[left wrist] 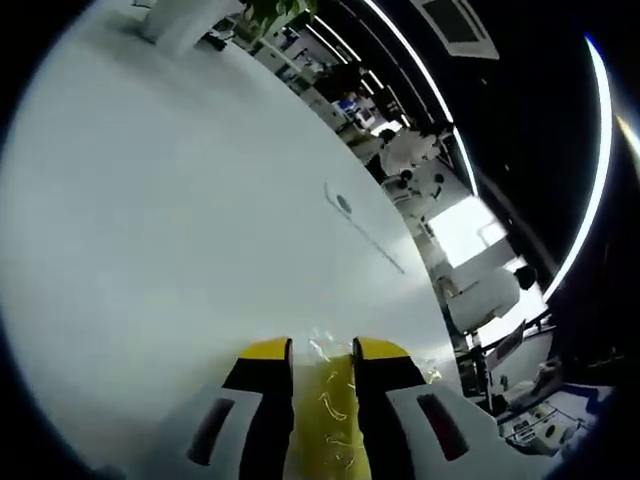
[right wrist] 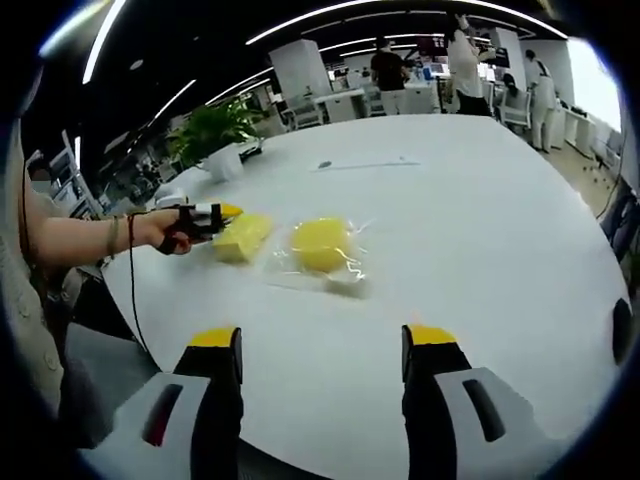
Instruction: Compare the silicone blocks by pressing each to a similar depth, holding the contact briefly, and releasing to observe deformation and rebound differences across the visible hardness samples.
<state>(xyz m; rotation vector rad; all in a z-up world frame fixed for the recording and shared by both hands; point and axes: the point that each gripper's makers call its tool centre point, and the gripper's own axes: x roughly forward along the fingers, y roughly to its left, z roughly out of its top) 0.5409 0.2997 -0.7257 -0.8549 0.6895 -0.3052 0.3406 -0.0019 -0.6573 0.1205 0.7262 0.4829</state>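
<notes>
Two bagged yellow silicone blocks [right wrist: 322,245] lie near the table [right wrist: 480,220] edge, left gripper [right wrist: 222,214] clenched on one [right wrist: 243,236]; right gripper [right wrist: 325,345] released.

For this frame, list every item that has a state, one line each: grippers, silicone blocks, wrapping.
Left gripper: closed on the left yellow block.
Left yellow block: in clear wrap, held at its edge.
Right yellow block: in clear wrap, lying untouched on the white table.
Right gripper: open, holding nothing, above the table.

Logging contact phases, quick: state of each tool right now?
Left tool: closed on the bagged yellow rectangular silicone block.
Right tool: open, holding nothing.
</notes>
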